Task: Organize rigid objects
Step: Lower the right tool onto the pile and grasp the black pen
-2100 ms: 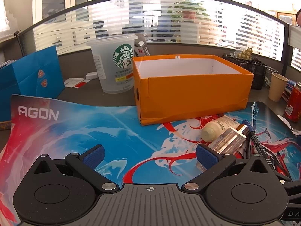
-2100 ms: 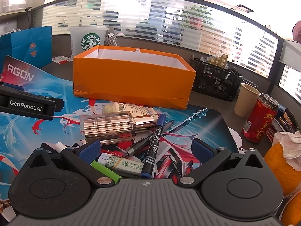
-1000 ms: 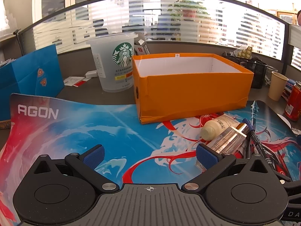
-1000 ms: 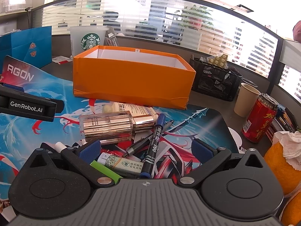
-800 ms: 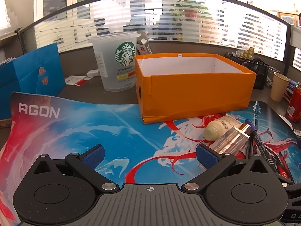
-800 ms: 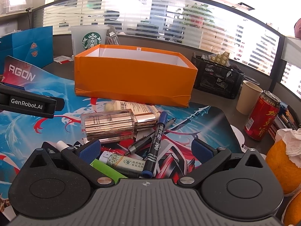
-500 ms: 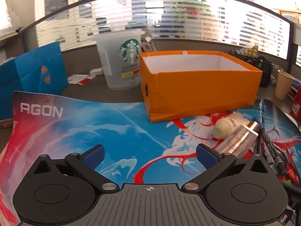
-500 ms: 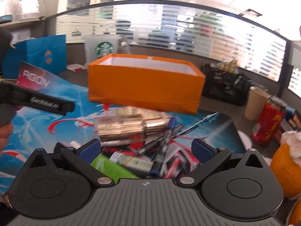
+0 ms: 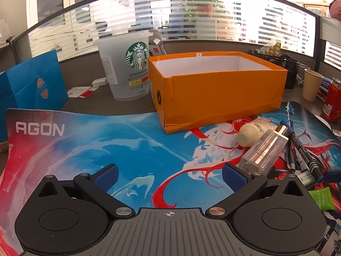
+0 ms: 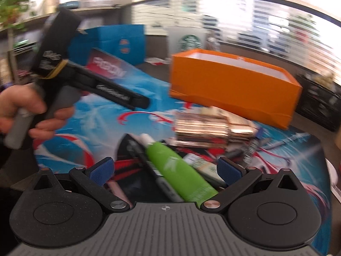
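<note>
my left gripper (image 9: 169, 173) has its fingers spread wide, nothing between the blue pads, hovering low over the blue and red agon mat (image 9: 89, 145) on the counter. the right-hand pad sits just beside the base of a clear bottle (image 9: 263, 151) lying on its side, though i cannot tell whether they touch. far from me stands the orange box (image 9: 221, 93), open-topped with a white inside, its near edge resting on the mat. just left of it and farther back is a frosted starbucks cup (image 9: 127, 66), and a blue paper bag (image 9: 32, 85) stands at the far left. to the right of the clear bottle lies a cream bottle (image 9: 253, 129) and a cluster of pens (image 9: 302, 149), all on the mat near the box's right end. my right gripper (image 10: 165, 171) is blurred, but its fingers are also wide apart and grip nothing; a green tube (image 10: 179, 170) and a black marker (image 10: 149, 166) lie on the mat between and below them, not pinched. beyond sits a shiny gold-banded bottle (image 10: 204, 128), smeared by blur, with the orange box (image 10: 232, 85) behind it. at the left of that view my left hand (image 10: 32, 111) wraps the handle of the other gripper.
</note>
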`<control>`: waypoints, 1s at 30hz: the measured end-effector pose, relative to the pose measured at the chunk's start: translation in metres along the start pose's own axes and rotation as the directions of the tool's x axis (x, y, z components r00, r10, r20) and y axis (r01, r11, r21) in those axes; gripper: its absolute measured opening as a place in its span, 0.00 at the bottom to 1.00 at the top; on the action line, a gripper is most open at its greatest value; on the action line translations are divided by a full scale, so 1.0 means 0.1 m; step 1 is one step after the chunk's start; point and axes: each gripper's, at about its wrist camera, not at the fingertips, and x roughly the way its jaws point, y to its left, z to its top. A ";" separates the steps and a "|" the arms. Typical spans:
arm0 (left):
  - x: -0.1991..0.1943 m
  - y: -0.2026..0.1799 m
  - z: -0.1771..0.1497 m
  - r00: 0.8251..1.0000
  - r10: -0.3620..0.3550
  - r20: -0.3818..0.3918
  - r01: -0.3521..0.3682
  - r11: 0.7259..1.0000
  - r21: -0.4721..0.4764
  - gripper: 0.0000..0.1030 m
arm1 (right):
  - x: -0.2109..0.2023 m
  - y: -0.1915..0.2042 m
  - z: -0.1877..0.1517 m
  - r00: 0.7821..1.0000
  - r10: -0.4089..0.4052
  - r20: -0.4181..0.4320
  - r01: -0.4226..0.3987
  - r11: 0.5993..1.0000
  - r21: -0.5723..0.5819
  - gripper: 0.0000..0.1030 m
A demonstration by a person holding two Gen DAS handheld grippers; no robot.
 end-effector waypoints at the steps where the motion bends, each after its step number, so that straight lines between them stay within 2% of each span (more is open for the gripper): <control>1: 0.00 -0.01 -0.01 1.000 -0.006 0.000 0.006 1.000 0.006 1.00 | 0.00 0.03 0.00 1.000 0.018 -0.007 -0.018 1.000 -0.018 1.00; 7: 0.03 -0.04 -0.04 0.999 -0.042 -0.008 0.042 0.999 0.021 1.00 | 0.08 0.10 -0.04 0.994 0.094 -0.054 -0.096 0.995 -0.027 0.94; 9: 0.05 -0.04 -0.03 0.999 -0.046 -0.008 0.046 0.999 0.021 1.00 | 0.08 0.07 -0.06 0.990 0.130 -0.055 -0.131 0.991 -0.010 0.81; 16: 0.06 -0.07 -0.06 0.998 -0.060 -0.013 0.060 0.998 0.017 1.00 | 0.10 0.00 -0.06 0.990 0.117 -0.074 -0.118 0.993 -0.012 0.56; 18: 0.07 -0.07 -0.06 0.998 -0.063 -0.014 0.063 0.998 0.019 1.00 | 0.11 -0.01 -0.05 0.989 0.118 -0.086 -0.120 0.993 -0.019 0.40; 23: 0.09 -0.08 -0.05 0.997 -0.074 -0.011 0.074 0.997 0.028 1.00 | 0.19 -0.03 -0.03 0.988 0.092 -0.126 -0.102 0.992 -0.070 0.32; 30: 0.12 -0.08 -0.03 0.996 -0.094 -0.009 0.094 0.995 0.031 1.00 | 0.28 -0.07 0.00 0.983 0.118 -0.138 -0.129 0.989 -0.071 0.26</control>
